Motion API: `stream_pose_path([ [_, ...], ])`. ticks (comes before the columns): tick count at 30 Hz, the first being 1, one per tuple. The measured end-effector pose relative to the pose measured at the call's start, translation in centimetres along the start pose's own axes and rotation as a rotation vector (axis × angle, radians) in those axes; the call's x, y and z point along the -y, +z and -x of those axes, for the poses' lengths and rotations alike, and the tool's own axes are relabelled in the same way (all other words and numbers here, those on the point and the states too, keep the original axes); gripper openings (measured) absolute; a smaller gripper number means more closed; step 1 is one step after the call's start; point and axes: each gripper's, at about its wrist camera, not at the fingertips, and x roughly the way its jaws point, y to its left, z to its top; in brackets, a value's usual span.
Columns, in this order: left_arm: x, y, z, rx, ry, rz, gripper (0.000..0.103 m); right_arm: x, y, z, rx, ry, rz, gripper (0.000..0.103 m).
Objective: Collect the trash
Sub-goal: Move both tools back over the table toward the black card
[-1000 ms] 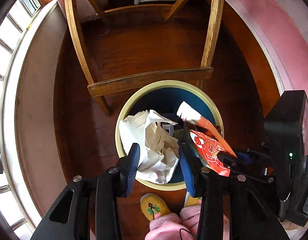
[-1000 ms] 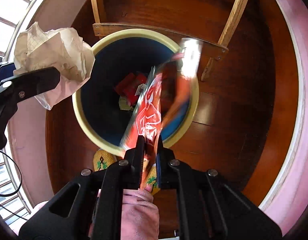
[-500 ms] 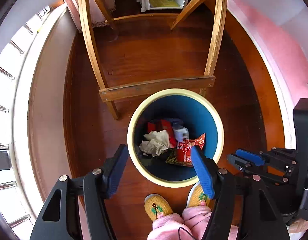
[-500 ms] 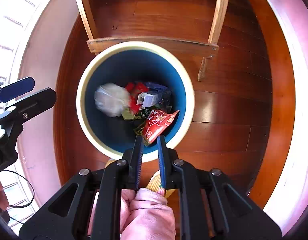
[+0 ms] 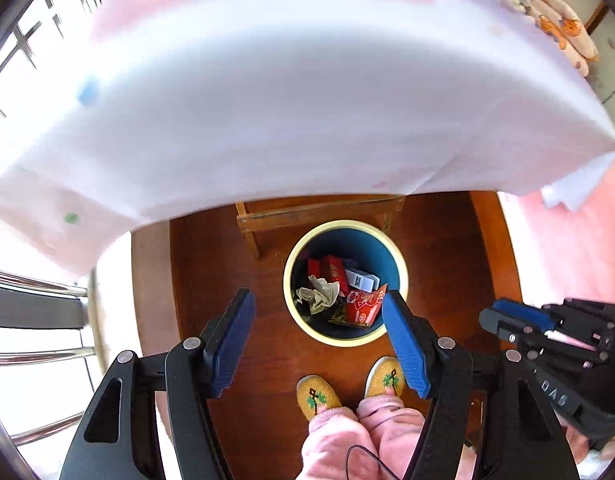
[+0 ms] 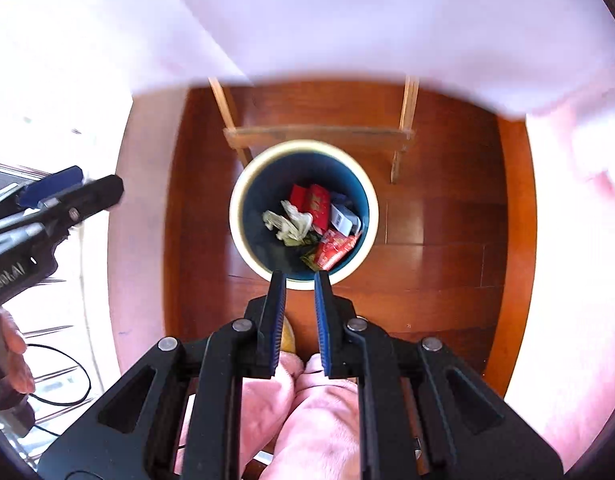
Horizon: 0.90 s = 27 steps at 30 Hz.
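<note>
A round bin with a cream rim and blue inside stands on the wooden floor. In it lie a crumpled white paper, a red snack packet and other wrappers. My left gripper is open and empty, high above the bin's near side. My right gripper is slightly open and empty, above the bin's near rim. It also shows in the left wrist view.
A white and pink tablecloth fills the top of both views. Wooden table legs and a crossbar stand behind the bin. My yellow slippers are on the floor before it. A window is at left.
Both grippers let go: the paper and the red packet dropped into the bin. Both grippers have since risen well above it, so the tablecloth now fills the upper view.
</note>
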Motion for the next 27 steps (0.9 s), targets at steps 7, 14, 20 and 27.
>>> stream_pose_path([
  [7, 0.3, 1.9, 11.6, 0.09, -0.038, -0.04, 0.067, -2.5, 0.8, 11.4, 0.106, 0.017, 0.001, 0.012],
  [14, 0.9, 5.1, 19.8, 0.224, -0.007, -0.135, 0.067, -3.7, 1.6, 19.9, 0.213, 0.01, -0.019, 0.012],
  [20, 1.3, 8.7, 24.2, 0.296, 0.015, -0.175, 0.067, -3.1, 3.7, 25.6, 0.329, -0.018, -0.069, 0.012],
  [27, 2.1, 13.0, 25.3, 0.348, 0.008, -0.236, 0.067, -1.3, 5.8, 28.8, 0.426, -0.038, -0.103, 0.012],
])
